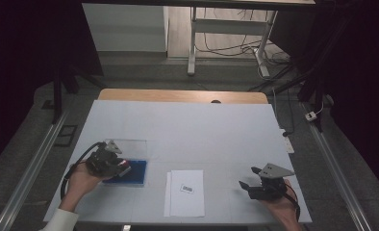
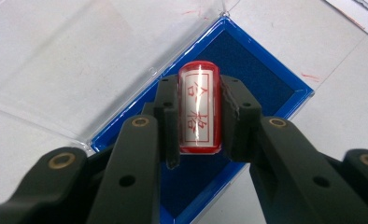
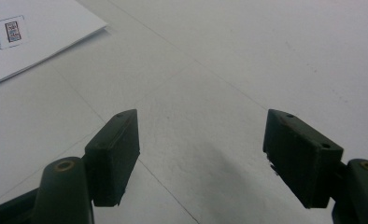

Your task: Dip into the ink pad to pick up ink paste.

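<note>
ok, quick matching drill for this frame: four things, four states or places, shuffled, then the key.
Things:
1. stamp
2. ink pad
3. right gripper
4. paper sheets

States or places:
A. jaws open, nothing between them
B. blue tray with its clear lid open, under the left gripper
C. flat on the table between the two hands
D. red and white, clamped between black jaws

Pairs: 1-D, 2-B, 3-A, 4-C
</note>
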The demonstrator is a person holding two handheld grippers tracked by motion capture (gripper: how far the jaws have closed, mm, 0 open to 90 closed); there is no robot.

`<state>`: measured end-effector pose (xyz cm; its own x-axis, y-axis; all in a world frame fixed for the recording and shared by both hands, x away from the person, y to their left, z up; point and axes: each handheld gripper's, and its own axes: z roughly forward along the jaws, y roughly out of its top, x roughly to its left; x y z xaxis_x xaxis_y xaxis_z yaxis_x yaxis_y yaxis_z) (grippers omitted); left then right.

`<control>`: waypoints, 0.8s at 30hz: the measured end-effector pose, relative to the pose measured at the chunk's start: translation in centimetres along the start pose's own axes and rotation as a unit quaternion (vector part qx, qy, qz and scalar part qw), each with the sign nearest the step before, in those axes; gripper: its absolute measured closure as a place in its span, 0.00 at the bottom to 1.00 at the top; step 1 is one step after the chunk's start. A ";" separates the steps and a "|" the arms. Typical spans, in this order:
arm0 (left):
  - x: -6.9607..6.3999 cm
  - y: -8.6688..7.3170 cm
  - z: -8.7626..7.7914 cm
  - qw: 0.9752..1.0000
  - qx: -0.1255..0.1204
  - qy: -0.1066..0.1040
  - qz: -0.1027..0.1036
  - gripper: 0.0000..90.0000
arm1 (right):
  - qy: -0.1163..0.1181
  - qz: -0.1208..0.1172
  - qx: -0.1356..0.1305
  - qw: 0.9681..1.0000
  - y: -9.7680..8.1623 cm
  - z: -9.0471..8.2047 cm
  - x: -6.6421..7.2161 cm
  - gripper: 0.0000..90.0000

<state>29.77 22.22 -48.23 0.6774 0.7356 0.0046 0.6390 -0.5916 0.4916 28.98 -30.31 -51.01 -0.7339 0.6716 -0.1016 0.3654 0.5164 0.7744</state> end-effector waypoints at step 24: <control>-0.6 0.2 0.5 1.000 0.018 0.016 -0.004 0.79 | 0.000 -0.005 -0.001 1.000 0.2 0.0 0.3 0.29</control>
<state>29.70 21.49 -48.60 0.6605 0.7502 0.0297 0.6571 -0.5968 0.4604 28.82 -29.98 -50.89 -0.7380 0.6659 -0.1093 0.3566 0.5224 0.7746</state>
